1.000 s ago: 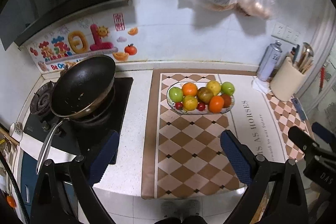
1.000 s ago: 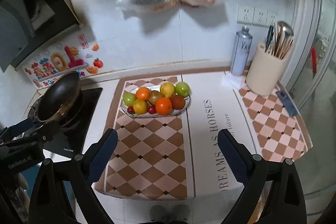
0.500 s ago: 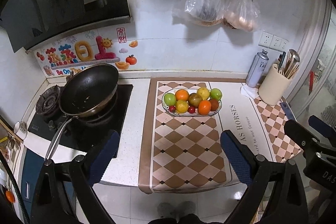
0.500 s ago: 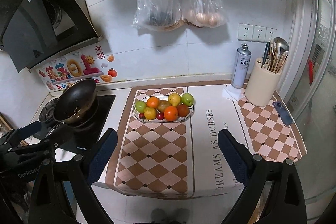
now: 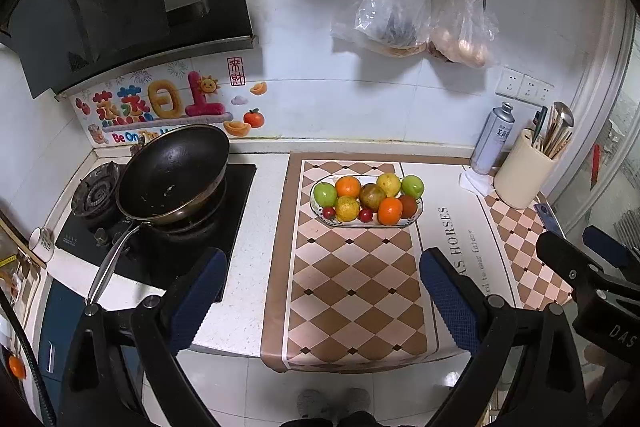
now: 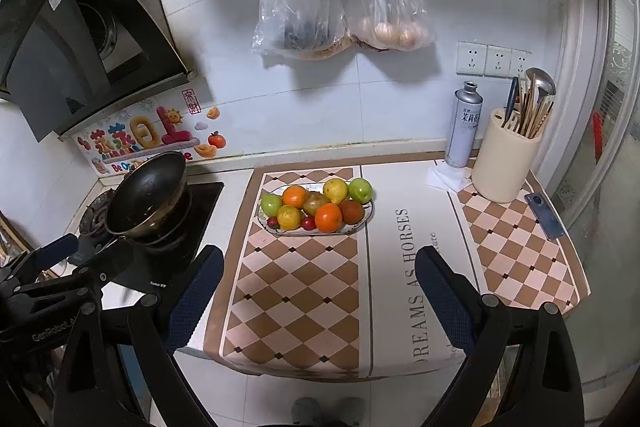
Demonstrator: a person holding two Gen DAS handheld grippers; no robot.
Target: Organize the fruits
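Both grippers, left gripper (image 5: 320, 291) and right gripper (image 6: 316, 287), have drawn back from the fruit plate (image 5: 414, 217) (jaws spread, holding nothing), probably to overview the table (image 5: 256, 267).

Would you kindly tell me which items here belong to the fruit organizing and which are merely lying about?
Belongs to the job:
fruit plate
oranges
green apples
cherry tomatoes

Lying about:
frying pan
spray can
utensil holder
hanging bags
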